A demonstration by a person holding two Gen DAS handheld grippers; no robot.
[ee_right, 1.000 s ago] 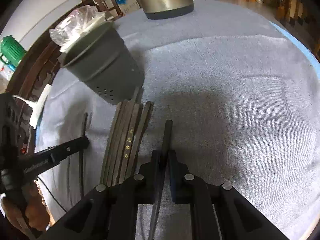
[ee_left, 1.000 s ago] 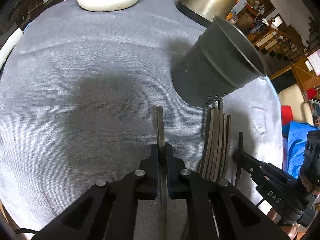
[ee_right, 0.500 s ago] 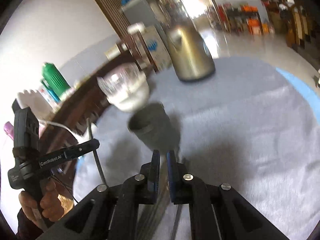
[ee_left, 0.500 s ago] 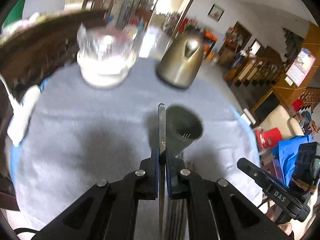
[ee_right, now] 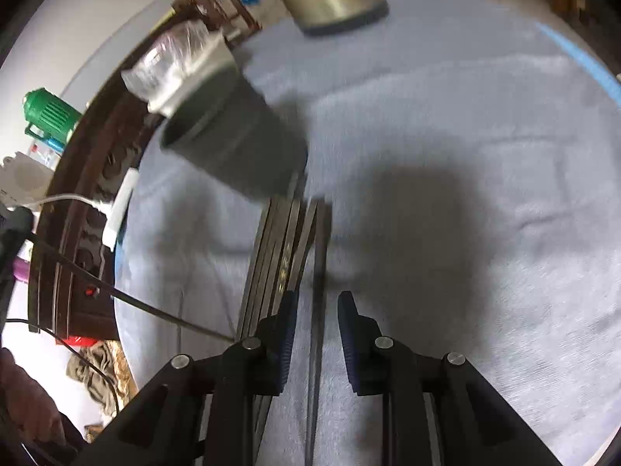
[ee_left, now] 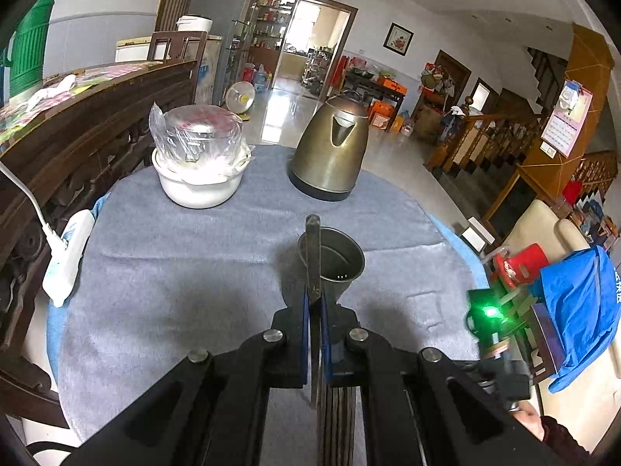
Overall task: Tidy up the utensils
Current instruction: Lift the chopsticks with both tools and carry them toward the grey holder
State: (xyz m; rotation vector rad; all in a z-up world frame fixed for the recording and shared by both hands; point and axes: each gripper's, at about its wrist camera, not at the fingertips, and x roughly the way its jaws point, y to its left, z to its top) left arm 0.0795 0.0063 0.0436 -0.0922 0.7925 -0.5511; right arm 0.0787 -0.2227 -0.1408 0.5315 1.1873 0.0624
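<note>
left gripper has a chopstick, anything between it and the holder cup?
Nothing visible. The left gripper is shut on a chopstick whose tip overlaps the rim of the grey utensil holder; only bare grey cloth lies around it. Kettle and bowl sit farther back.

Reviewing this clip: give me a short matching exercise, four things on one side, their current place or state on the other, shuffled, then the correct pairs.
Things:
1. left gripper
2. right gripper
3. grey holder
4. kettle

States:
A. open, a chopstick lying between its fingers
B. standing at the far side of the grey cloth, beside the white bowl
C. shut on one chopstick
D. upright on the cloth, mouth up

Pairs: 1-C, 2-A, 3-D, 4-B
</note>
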